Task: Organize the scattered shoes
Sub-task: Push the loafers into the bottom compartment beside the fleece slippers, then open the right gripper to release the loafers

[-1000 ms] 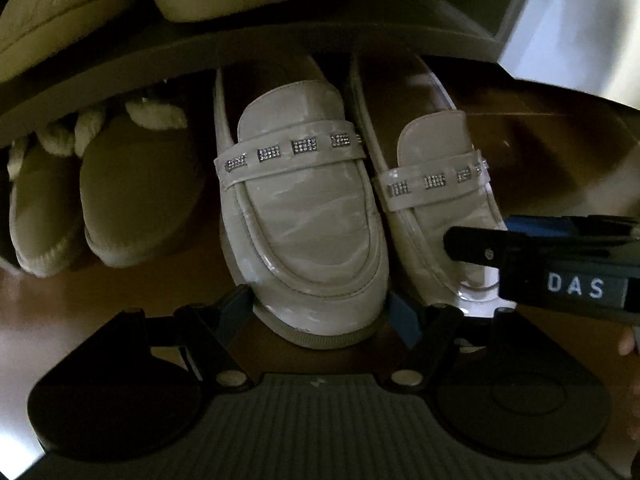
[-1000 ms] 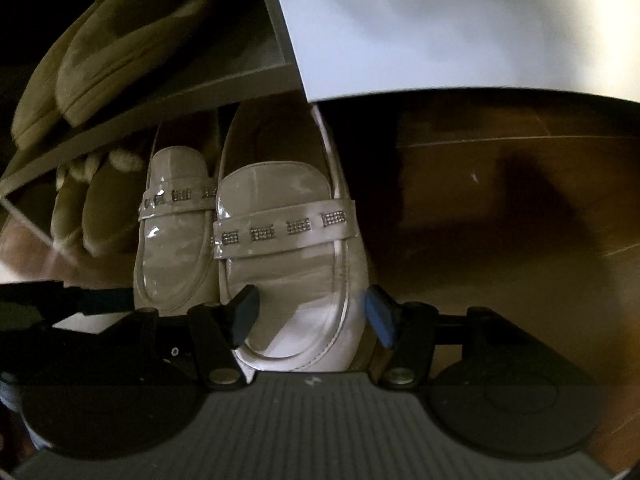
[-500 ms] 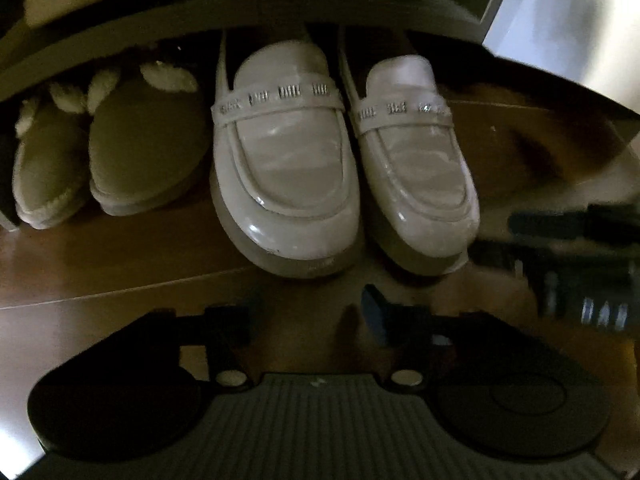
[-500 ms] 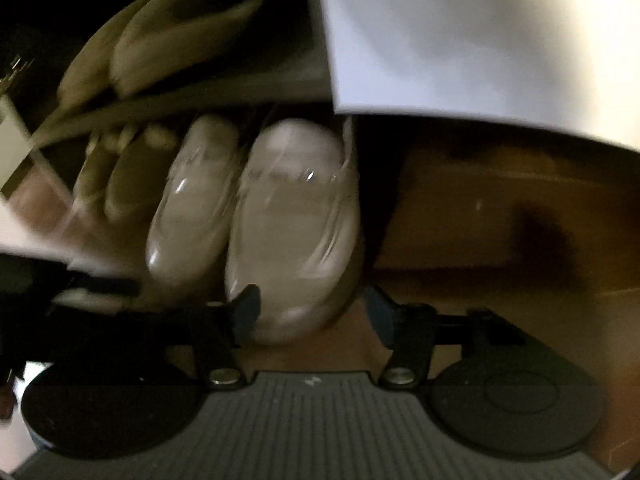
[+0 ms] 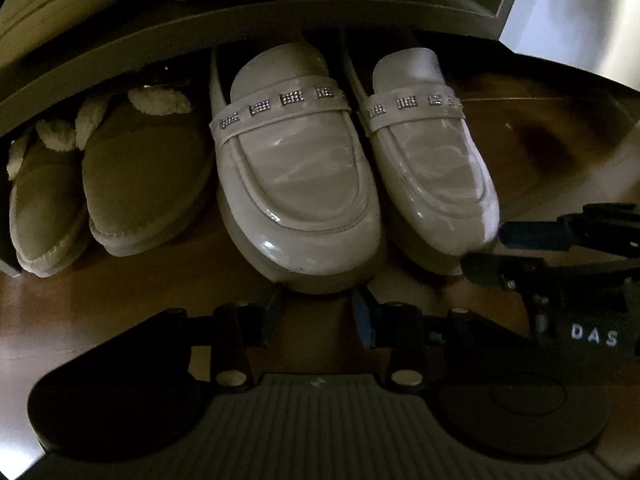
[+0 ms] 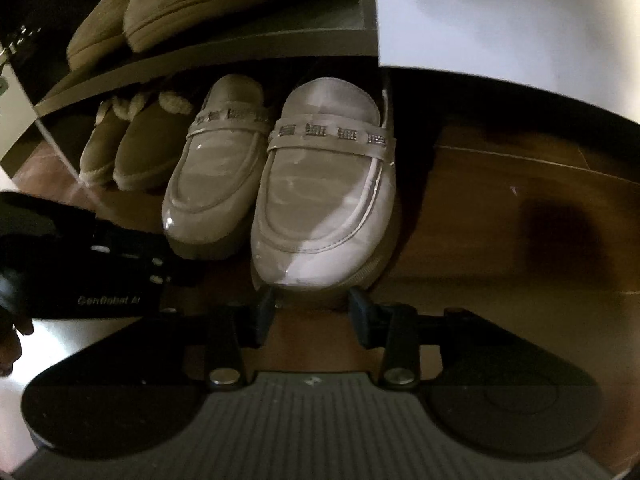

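On the dark wooden floor (image 5: pixel 120 320), under a grey shelf (image 5: pixel 248 28), two glossy loafers (image 5: pixel 296 176) and two fleece-lined slippers (image 5: pixel 140 184) are lined up, while more slippers (image 6: pixel 192 12) are carried on the shelf.

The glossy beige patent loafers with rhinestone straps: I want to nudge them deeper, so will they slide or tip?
The glossy beige patent loafers would likely slide rather than tip: thick flat soles sit on smooth wooden floor. The shiny uppers look stiff but probably slippery for gripper pads, so pushing at the toe seems safer than pinching.
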Demonstrator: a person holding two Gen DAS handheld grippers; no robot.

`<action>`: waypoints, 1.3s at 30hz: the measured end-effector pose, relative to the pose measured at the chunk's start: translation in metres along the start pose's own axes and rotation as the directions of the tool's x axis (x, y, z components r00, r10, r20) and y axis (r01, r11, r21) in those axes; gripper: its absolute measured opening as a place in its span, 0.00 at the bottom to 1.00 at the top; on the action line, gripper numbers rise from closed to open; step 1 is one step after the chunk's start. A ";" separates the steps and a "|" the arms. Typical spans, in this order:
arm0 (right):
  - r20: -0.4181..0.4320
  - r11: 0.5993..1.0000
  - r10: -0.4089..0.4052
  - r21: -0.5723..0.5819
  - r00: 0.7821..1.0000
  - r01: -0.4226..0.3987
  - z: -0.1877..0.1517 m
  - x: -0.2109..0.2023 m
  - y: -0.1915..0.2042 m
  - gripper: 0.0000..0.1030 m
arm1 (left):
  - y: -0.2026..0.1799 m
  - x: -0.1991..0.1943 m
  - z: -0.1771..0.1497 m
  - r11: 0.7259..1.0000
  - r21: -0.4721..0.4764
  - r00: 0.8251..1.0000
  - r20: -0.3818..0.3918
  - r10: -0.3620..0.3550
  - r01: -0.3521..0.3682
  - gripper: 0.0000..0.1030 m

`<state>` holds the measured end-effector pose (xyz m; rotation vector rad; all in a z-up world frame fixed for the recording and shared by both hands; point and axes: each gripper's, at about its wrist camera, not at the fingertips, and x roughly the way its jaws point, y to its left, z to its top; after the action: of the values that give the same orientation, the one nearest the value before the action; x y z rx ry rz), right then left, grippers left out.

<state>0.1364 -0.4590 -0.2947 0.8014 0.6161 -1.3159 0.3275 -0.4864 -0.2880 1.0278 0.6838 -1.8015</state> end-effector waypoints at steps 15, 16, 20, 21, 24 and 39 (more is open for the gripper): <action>0.021 1.000 -0.011 -0.007 1.000 0.012 0.017 0.014 -0.003 0.37 | 0.007 0.019 0.012 1.000 0.017 1.000 0.019 0.005 -0.006 0.44; 0.022 1.000 -0.012 -0.006 1.000 0.012 0.015 0.009 -0.002 0.37 | 0.007 0.020 0.013 1.000 0.017 1.000 0.019 0.006 -0.007 0.44; 0.023 1.000 -0.012 -0.001 1.000 0.012 0.018 0.008 -0.003 0.37 | 0.010 0.024 0.014 1.000 0.008 1.000 0.025 0.008 -0.008 0.44; 0.024 1.000 -0.012 0.000 1.000 0.012 0.018 0.008 -0.002 0.38 | 0.011 0.025 0.014 1.000 0.003 1.000 0.027 0.008 -0.008 0.44; 0.029 1.000 -0.016 -0.005 0.999 0.017 0.016 0.006 -0.001 0.38 | 0.013 0.028 0.014 1.000 -0.007 0.999 0.031 0.010 -0.010 0.44; 0.053 0.999 -0.031 -0.042 0.998 0.033 0.019 0.015 -0.002 0.38 | 0.007 0.032 0.018 0.999 -0.041 0.999 0.037 0.015 -0.014 0.44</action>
<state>0.1361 -0.4829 -0.2957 0.7222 0.6157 -1.3445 0.3202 -0.5177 -0.3065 0.9675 0.6862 -1.7825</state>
